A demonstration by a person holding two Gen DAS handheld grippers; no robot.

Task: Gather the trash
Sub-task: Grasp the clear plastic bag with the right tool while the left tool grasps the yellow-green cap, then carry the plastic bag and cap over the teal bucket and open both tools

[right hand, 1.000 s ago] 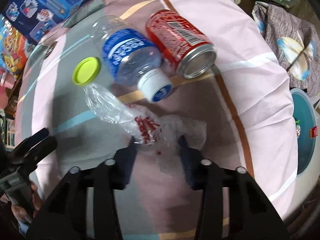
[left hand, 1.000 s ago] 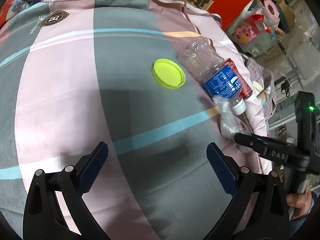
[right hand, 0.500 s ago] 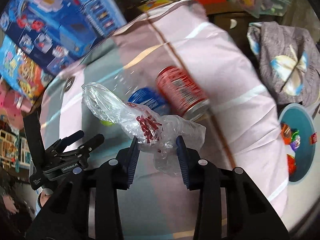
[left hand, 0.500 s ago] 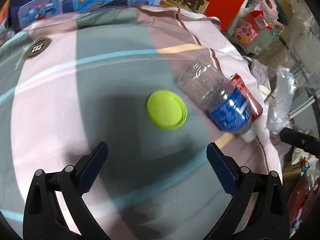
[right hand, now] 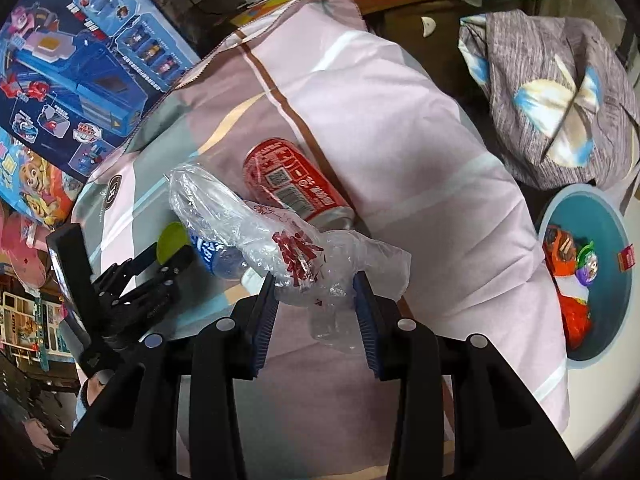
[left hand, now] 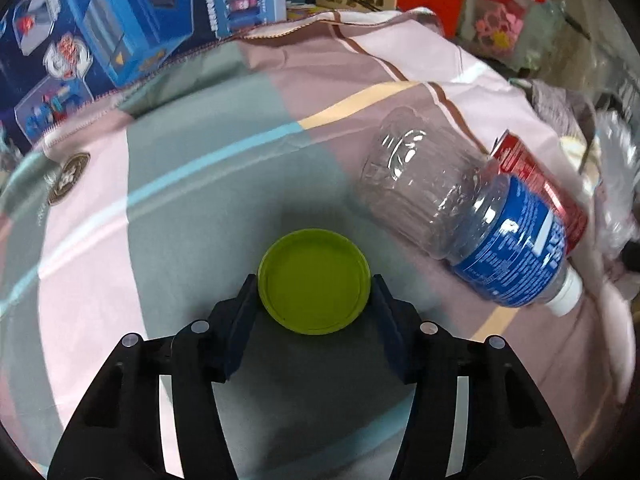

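Nearest in the left wrist view, the left gripper [left hand: 314, 300] is closing around the green lid [left hand: 313, 281], where a second ago its jaws stood spread wide and the lid lay well ahead of them; now the lid sits flat on the bedspread [left hand: 192, 216] between the two pads, which look to be at its rim or just touching it, so I judge the pinch is being made but not yet firm. Just beyond the lid and to its right lies the clear plastic bottle [left hand: 472, 216] with a blue label, on its side, and touching its far flank the red can [left hand: 536, 184]; neither has been picked up. In the right wrist view the right gripper [right hand: 316, 300] is pinching the crumpled clear plastic bag [right hand: 292, 248], and the bag, which a second ago rested on the bedspread near the lid, now hangs lifted above it, in front of the bottle and can. Far from the lid, off the right edge of the bedspread, stands a teal bin [right hand: 620, 312] already holding some bright wrappers, beside a heap of grey cloth [right hand: 552, 92]; toy boxes [right hand: 80, 64] stand past the far left edge. One piece of trash is thus in the air and, likely, bound for the bin, a second is being gripped, and two remain
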